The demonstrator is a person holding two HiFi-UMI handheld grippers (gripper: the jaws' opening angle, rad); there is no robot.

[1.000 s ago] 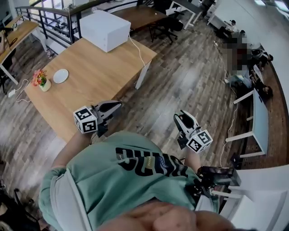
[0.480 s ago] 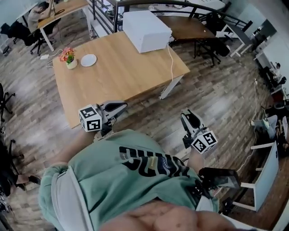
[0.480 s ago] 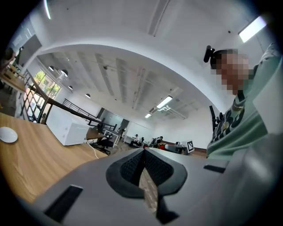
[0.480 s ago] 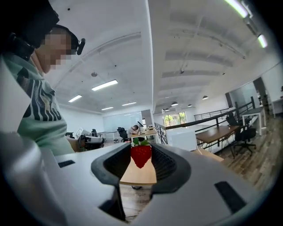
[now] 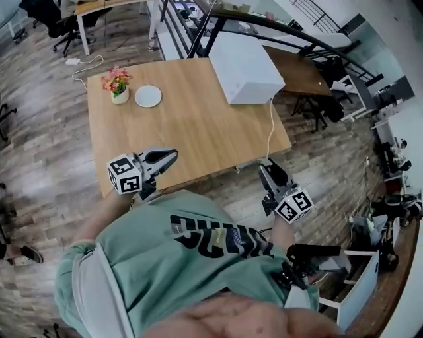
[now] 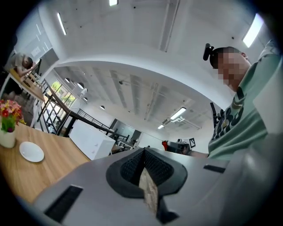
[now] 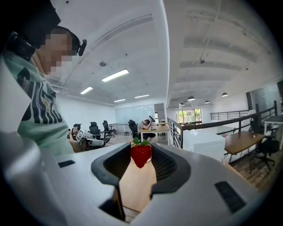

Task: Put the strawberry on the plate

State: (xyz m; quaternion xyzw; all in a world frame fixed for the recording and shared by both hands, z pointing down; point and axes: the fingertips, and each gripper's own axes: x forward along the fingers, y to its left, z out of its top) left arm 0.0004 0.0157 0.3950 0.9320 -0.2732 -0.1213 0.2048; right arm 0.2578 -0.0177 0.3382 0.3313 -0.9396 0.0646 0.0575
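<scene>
A red strawberry [image 7: 140,153] with green leaves sits pinched between the tips of my right gripper [image 7: 141,149]. In the head view that gripper [image 5: 269,170] hovers just off the wooden table's near right edge [image 5: 218,142]; the berry cannot be made out there. The small white plate [image 5: 148,96] lies empty at the table's far left, also seen as the plate [image 6: 32,151] in the left gripper view. My left gripper [image 5: 169,156] is over the near left edge, and its jaws [image 6: 144,152] meet with nothing between them.
A pot of pink flowers [image 5: 117,86] stands right beside the plate. A large white box [image 5: 246,59] with a cable running off it occupies the table's far right. A black railing [image 5: 198,20] runs behind the table; office chairs and desks stand around on the wood floor.
The view has swung so that the table now lies straight ahead and closer. Both grippers keep their pose in front of the body; the strawberry stays gripped.
</scene>
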